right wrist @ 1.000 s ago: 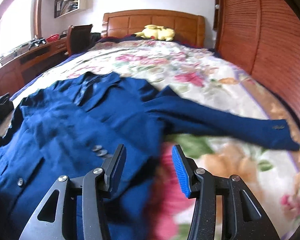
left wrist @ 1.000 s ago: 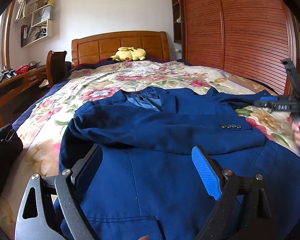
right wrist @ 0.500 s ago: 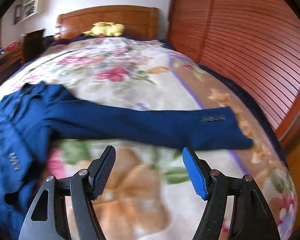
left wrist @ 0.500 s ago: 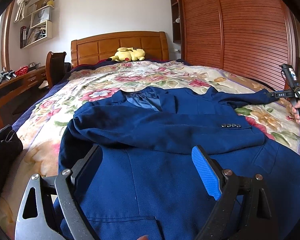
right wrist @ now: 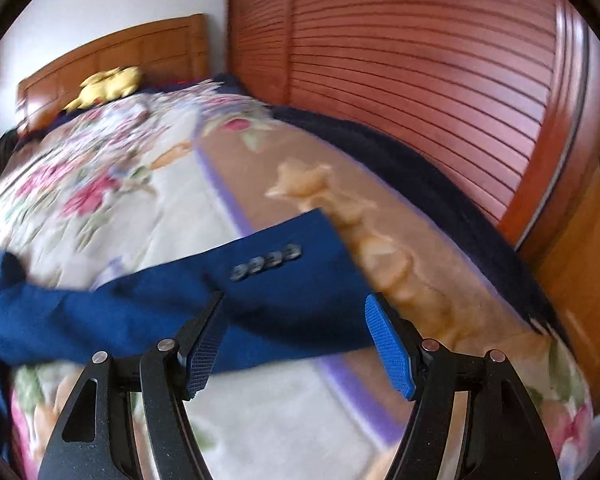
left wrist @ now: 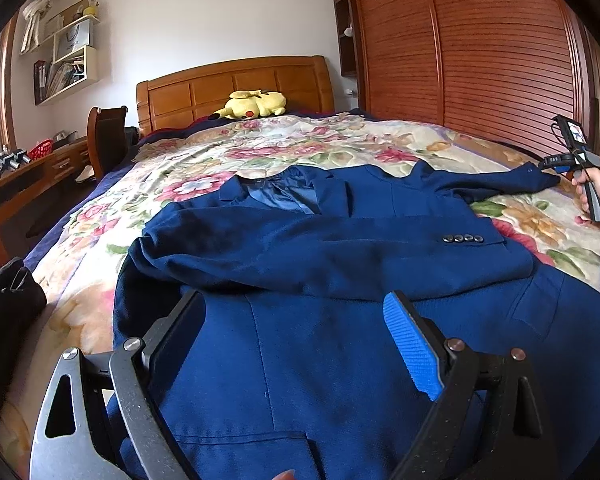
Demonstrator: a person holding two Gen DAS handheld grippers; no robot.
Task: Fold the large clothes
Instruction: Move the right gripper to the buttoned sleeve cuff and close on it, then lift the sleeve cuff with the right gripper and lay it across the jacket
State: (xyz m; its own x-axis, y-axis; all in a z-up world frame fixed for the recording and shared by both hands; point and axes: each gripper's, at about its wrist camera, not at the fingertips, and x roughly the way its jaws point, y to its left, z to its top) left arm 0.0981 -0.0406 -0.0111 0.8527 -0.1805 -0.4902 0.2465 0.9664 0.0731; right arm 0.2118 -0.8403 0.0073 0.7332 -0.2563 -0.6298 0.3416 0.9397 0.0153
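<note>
A dark blue suit jacket [left wrist: 340, 360] lies face up on the floral bedspread [left wrist: 100, 248]. One sleeve [left wrist: 340, 252] is folded across its chest, and the other sleeve [left wrist: 492, 180] stretches out to the right. My left gripper [left wrist: 294, 304] hovers open over the jacket's lower front with nothing between its fingers. My right gripper [right wrist: 296, 302] is open at the far sleeve's cuff [right wrist: 284, 280]. The cuff lies between and beyond its blue pads [right wrist: 388, 344], and neither pad presses on it. In the left wrist view the right gripper [left wrist: 550, 166] shows at that cuff, held by a hand.
A yellow plush toy [left wrist: 256, 106] lies by the wooden headboard [left wrist: 236, 84]. Slatted wardrobe doors [left wrist: 480, 60] run along the bed's right side. A chair [left wrist: 104, 140] and a desk [left wrist: 28, 172] stand at the left, and a black bag [left wrist: 8, 304] sits near the bed's left edge.
My right gripper swept right along the outstretched sleeve from the jacket's body to the cuff, rolling and opening wider on the way. The left gripper and the jacket have not moved.
</note>
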